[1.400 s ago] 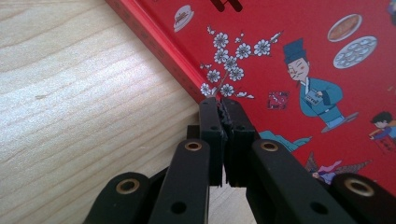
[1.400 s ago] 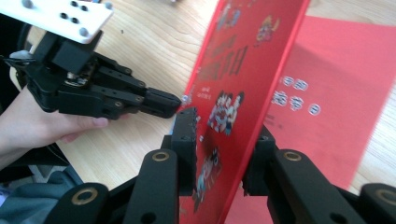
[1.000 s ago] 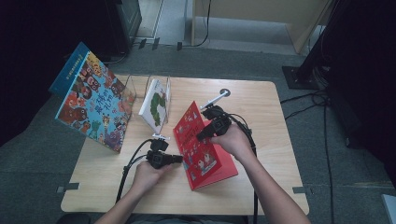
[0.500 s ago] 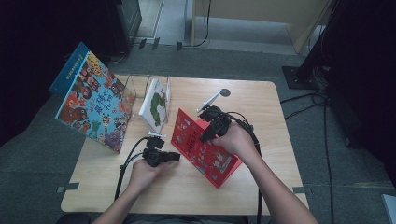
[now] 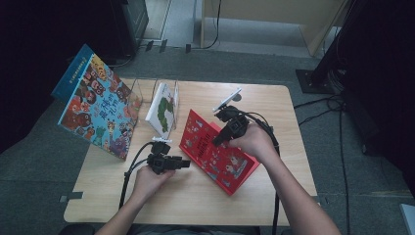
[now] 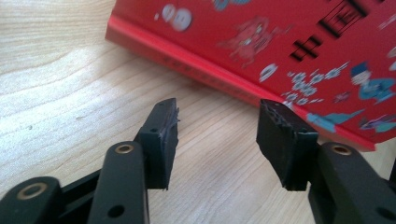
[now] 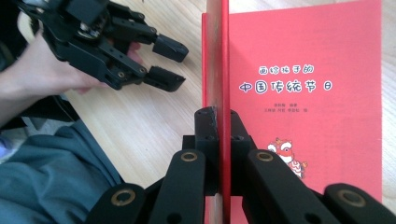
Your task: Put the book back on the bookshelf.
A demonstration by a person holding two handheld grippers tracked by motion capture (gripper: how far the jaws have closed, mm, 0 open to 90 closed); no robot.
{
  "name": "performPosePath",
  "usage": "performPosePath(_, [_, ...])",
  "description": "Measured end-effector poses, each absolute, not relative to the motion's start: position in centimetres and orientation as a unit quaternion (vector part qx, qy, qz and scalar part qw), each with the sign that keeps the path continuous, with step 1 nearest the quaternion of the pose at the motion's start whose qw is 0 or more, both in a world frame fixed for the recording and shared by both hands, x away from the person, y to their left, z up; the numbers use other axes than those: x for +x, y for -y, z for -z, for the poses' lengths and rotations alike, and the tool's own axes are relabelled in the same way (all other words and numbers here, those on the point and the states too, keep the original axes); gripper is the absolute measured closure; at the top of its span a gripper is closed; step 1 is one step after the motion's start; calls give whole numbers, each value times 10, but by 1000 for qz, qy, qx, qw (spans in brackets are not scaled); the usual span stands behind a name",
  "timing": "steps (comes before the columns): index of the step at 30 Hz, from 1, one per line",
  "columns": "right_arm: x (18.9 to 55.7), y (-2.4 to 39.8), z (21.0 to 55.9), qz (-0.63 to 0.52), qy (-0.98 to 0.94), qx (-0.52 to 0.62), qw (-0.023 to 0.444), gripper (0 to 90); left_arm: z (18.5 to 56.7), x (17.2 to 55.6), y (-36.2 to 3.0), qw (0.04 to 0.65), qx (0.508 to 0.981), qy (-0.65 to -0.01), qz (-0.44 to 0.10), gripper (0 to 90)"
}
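Two hand-held grippers work at the bench (image 5: 274, 105). The right hand-held gripper (image 7: 218, 122) pinches the cover edge of the red book (image 5: 218, 152), which sits tilted near the middle of the bench. The left hand-held gripper (image 6: 217, 128) has just been opening; its jaws stand apart, with nothing between them, just beside the book's spine. It may be touching it; hard to tell.

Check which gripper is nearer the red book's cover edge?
Right. The right gripper is shut on the red book, clamping its cover edge. The left gripper sits open beside the spine, not touching, its jaws having just been opening.
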State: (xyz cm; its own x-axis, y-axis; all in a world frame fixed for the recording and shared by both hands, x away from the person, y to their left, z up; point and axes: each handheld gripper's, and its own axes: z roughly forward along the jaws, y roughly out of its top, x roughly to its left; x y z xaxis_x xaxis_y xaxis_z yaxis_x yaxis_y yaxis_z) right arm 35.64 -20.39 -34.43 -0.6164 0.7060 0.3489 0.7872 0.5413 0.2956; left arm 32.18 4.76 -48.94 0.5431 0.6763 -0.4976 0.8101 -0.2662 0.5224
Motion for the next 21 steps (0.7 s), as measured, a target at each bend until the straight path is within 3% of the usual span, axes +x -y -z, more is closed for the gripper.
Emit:
performPosePath(6, [355,214,328,237,869,-424,96,884,475,317,-39,392,805,-440,72,407])
performPosePath(21, [349,220,312,264,867,-408,107,884,466,331,-31,419,788,-437,110,312])
